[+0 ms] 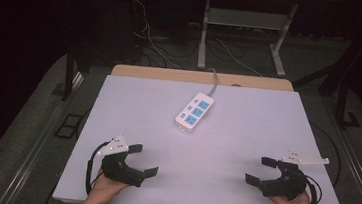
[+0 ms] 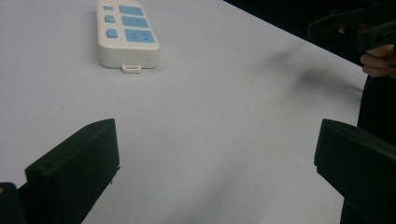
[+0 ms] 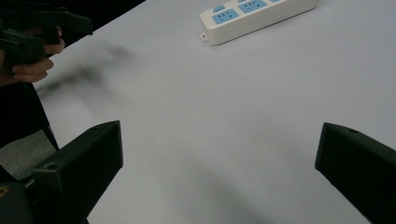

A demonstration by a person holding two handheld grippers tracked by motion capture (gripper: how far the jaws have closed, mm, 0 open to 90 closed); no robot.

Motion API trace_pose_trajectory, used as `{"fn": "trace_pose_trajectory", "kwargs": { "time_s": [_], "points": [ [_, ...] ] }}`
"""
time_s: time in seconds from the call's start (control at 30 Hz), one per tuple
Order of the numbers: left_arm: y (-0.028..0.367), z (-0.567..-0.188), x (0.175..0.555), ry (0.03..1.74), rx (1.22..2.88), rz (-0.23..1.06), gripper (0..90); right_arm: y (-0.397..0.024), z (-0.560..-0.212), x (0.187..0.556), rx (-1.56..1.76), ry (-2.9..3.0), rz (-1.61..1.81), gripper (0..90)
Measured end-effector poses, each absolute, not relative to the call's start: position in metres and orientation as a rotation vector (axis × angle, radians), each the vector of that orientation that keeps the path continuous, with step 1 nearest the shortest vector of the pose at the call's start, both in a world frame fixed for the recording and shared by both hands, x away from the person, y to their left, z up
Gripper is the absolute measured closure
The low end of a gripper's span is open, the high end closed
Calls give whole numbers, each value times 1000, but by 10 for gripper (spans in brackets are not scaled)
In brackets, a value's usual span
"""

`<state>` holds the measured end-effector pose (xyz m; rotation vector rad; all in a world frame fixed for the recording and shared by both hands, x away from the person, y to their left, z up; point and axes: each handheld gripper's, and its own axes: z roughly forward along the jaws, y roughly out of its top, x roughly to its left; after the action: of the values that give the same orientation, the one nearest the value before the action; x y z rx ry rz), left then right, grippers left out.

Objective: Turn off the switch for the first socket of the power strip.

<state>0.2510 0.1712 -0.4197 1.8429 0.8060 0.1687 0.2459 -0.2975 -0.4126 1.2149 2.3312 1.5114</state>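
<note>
A white power strip [image 1: 194, 113] with blue sockets lies on the white table [image 1: 247, 118], slightly behind its middle, its grey cord running off the far edge. My left gripper [image 1: 143, 159] rests near the front left of the table, open, with nothing between its jaws. My right gripper [image 1: 262, 170] rests near the front right, also open and empty. In the left gripper view the power strip [image 2: 126, 33] lies far ahead at upper left, beyond the gripper [image 2: 215, 158]. In the right gripper view the power strip [image 3: 254, 16] lies at the top, well ahead of the gripper [image 3: 219, 158].
The table's wooden far edge [image 1: 201, 77] faces a dark floor with cables and metal desk legs [image 1: 204, 34]. The other hand and gripper [image 2: 359, 32] appear at upper right in the left gripper view, and the other hand and gripper [image 3: 32, 37] at upper left in the right gripper view.
</note>
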Motion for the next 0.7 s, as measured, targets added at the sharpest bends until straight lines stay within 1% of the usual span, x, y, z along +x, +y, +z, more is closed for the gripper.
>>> {"fn": "trace_pose_trajectory", "kwargs": {
  "time_s": [0.7],
  "points": [
    [169, -420, 250, 794, 1866, 152, 0, -292, -416, 245, 1182, 2387, 1485, 6]
  ]
}}
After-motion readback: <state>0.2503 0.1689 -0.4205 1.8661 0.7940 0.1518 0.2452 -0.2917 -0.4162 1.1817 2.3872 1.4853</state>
